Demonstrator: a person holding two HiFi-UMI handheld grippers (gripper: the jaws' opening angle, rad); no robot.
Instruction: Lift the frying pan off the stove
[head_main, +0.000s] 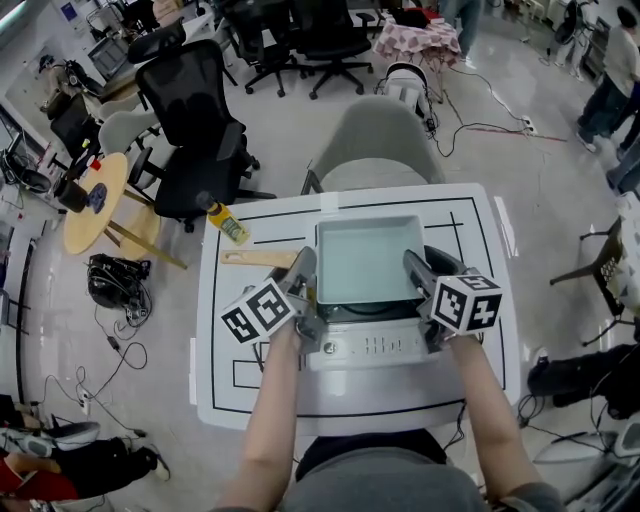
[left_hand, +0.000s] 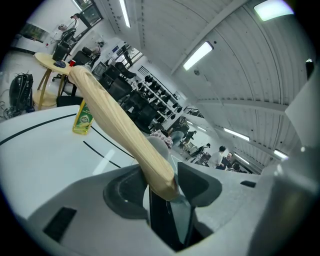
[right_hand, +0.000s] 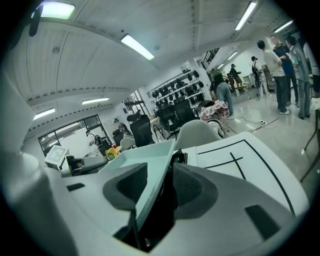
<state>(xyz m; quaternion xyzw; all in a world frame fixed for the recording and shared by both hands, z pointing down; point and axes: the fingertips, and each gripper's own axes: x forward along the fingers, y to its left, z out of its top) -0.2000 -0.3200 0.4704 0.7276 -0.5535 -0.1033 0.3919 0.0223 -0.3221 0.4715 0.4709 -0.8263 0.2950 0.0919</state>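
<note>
Stove (head_main: 372, 348) mostly hidden under frying pan (head_main: 365, 262) gripped by left tool (head_main: 304, 270), right tool (head_main: 418, 270).

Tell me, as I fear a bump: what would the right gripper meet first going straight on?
The right gripper clamps the frying pan by its rim; past it, probably the grey chair beyond the table, though depth is unclear.

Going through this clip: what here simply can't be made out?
- Whether the frying pan has cleared the stove: the head view looks down on them, and the pan hides where they meet.
- Pan's underside: outside both gripper views, whose own jaws fill the foreground.
- Stove's front markings: too small in the head view.
- Label of the yellow bottle: too small in the left gripper view.
</note>
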